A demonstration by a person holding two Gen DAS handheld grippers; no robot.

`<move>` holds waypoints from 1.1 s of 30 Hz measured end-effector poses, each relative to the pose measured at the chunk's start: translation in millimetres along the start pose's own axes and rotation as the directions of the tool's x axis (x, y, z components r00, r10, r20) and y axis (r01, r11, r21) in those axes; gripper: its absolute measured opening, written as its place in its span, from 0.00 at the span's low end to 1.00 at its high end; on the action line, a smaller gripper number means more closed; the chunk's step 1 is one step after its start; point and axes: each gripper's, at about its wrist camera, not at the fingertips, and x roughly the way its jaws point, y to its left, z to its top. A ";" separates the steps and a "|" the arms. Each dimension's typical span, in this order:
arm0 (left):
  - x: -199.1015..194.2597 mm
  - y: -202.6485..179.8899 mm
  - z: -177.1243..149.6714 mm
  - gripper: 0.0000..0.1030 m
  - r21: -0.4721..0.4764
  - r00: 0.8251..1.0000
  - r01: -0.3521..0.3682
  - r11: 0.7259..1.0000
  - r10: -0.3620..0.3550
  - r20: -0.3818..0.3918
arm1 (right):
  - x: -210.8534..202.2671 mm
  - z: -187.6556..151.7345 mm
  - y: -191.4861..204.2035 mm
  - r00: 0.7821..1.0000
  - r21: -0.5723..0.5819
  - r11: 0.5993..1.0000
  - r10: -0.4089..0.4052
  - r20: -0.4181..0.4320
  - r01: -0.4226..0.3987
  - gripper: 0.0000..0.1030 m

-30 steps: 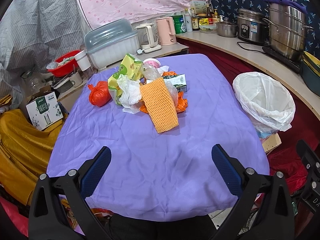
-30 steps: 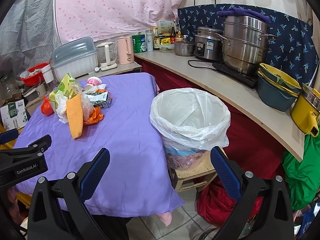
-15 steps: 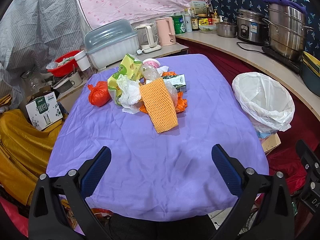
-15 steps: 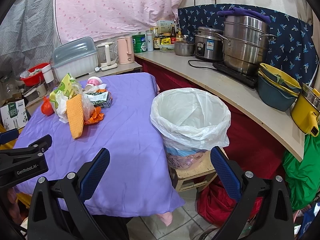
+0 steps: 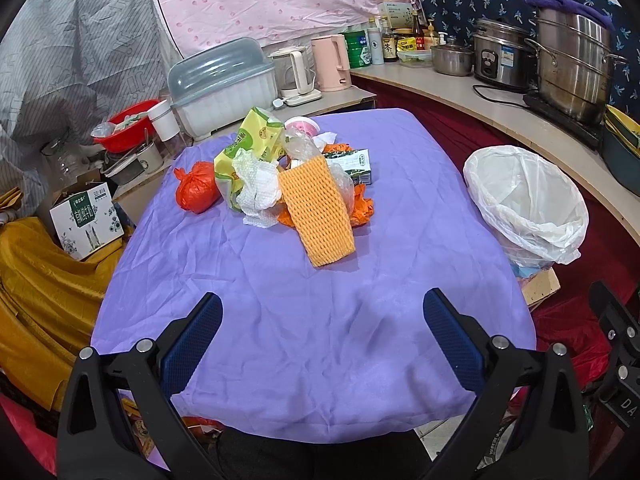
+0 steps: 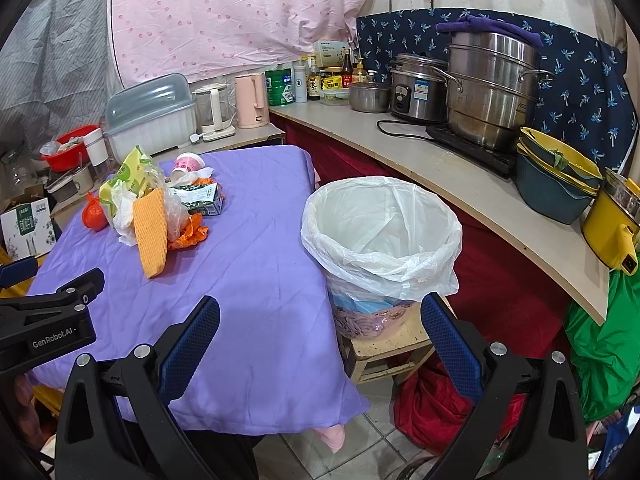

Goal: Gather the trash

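Observation:
A heap of trash lies mid-table on the purple cloth (image 5: pixel 304 320): an orange foam net (image 5: pixel 320 212), crumpled white paper (image 5: pixel 256 184), a yellow-green snack bag (image 5: pixel 248 144), a knotted red bag (image 5: pixel 196 192), a green carton (image 5: pixel 352 164), a pink cup (image 5: pixel 302 126). The same orange foam net (image 6: pixel 150 232) shows in the right wrist view. A bin with a white liner (image 5: pixel 524 204) (image 6: pixel 380 232) stands right of the table. My left gripper (image 5: pixel 322 314) hangs open over the near table edge. My right gripper (image 6: pixel 320 316) is open, between table and bin, holding nothing.
A counter (image 6: pixel 460 176) on the right carries steel pots (image 6: pixel 488 88), a rice cooker, bowls and bottles. The bin sits on a low wooden stool (image 6: pixel 384 348). Behind the table are a dish-rack box (image 5: pixel 222 84) and kettles. Yellow cloth and a carton (image 5: pixel 86 216) crowd the left side.

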 end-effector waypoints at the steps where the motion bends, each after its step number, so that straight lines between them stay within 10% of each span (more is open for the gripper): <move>1: 0.2 0.0 0.2 0.93 -0.001 1.000 0.001 1.000 -0.001 0.000 | 0.0 0.0 0.0 1.000 0.000 1.000 0.000 0.000 0.000 0.94; 33: 74.5 32.4 24.9 0.93 -0.131 0.988 0.119 0.984 -0.131 -0.085 | 60.8 27.7 6.8 0.999 0.044 0.999 0.000 -0.049 0.002 0.94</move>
